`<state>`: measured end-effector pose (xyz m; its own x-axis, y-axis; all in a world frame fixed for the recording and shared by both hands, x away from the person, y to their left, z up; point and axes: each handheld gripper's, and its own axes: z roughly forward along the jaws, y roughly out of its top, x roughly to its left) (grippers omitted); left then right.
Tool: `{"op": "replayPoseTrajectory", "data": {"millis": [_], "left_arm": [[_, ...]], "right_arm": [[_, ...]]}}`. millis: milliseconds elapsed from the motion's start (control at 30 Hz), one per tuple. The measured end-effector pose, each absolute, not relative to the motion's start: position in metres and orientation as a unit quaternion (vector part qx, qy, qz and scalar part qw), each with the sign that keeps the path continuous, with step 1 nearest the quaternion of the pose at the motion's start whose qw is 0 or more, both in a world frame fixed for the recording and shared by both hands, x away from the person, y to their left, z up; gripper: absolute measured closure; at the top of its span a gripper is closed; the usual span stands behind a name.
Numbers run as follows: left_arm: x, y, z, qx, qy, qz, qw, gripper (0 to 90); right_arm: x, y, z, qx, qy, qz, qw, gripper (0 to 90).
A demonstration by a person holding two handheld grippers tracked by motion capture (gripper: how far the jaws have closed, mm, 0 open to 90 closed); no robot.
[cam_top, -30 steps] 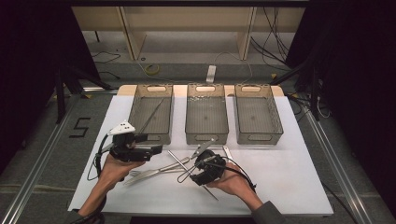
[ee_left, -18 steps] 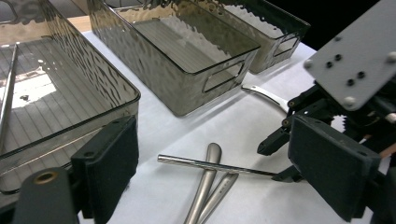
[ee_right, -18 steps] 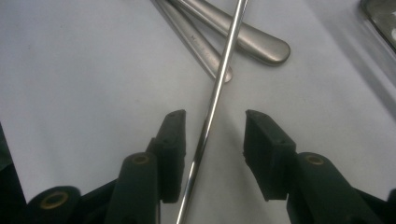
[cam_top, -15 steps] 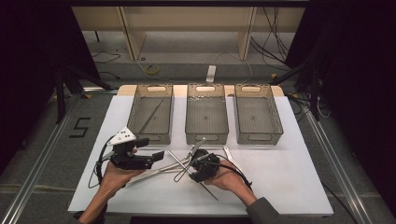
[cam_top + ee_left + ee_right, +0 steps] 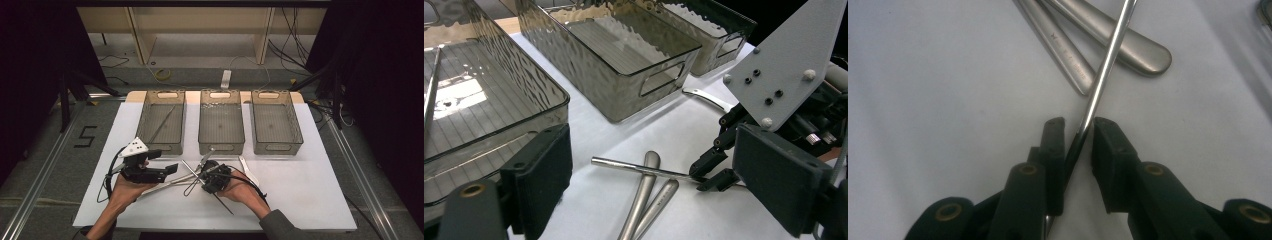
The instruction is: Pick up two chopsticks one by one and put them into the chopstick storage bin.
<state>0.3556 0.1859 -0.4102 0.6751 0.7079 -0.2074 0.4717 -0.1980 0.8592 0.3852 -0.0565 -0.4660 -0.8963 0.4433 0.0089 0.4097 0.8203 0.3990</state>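
A thin metal rod [image 5: 1103, 75] lies on the white table, crossing two flat steel utensil handles [image 5: 1128, 40]. My right gripper [image 5: 1079, 129] is low over the table with the rod running between its jaws. They have just been closing; a slit of table still shows between the rod and one pad. In the high view the right gripper [image 5: 204, 176] is at centre front, over the rod [image 5: 190, 168]. The left gripper [image 5: 162, 161] hovers to its left, jaws wide open and holding nothing. The left gripper view looks past its own pads [image 5: 544, 170] at the rod [image 5: 639, 167] and the right gripper [image 5: 710, 172].
Three smoky see-through bins stand in a row behind: left [image 5: 145, 125], middle [image 5: 221, 147], right [image 5: 277, 148]. A thin rod [image 5: 162, 122] lies in the left bin. A curved silver tool [image 5: 248, 170] lies right of my right hand. Another utensil [image 5: 206, 156] sits by the middle bin.
The right gripper has sunk a little onto the rod and its jaws have narrowed around it. The left gripper has drifted slightly nearer the person.
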Motion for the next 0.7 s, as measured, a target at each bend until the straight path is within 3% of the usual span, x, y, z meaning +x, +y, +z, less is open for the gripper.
{"op": "replayPoseTrajectory", "data": {"millis": [333, 700], "left_arm": [[0.3559, 0.184, -0.4108, 0.766, 0.384, 0.122, 0.501, 15.7], [0.3558, 0.1813, -0.4133, 0.783, 0.373, 0.131, 0.48, 15.7]], "right_arm": [[0.3849, -0.0535, -0.4659, 0.228, 0.953, 0.194, 0.041, 85.7], [0.3808, -0.0525, -0.4589, 0.2, 0.959, 0.198, 0.039, 86.9]]}}
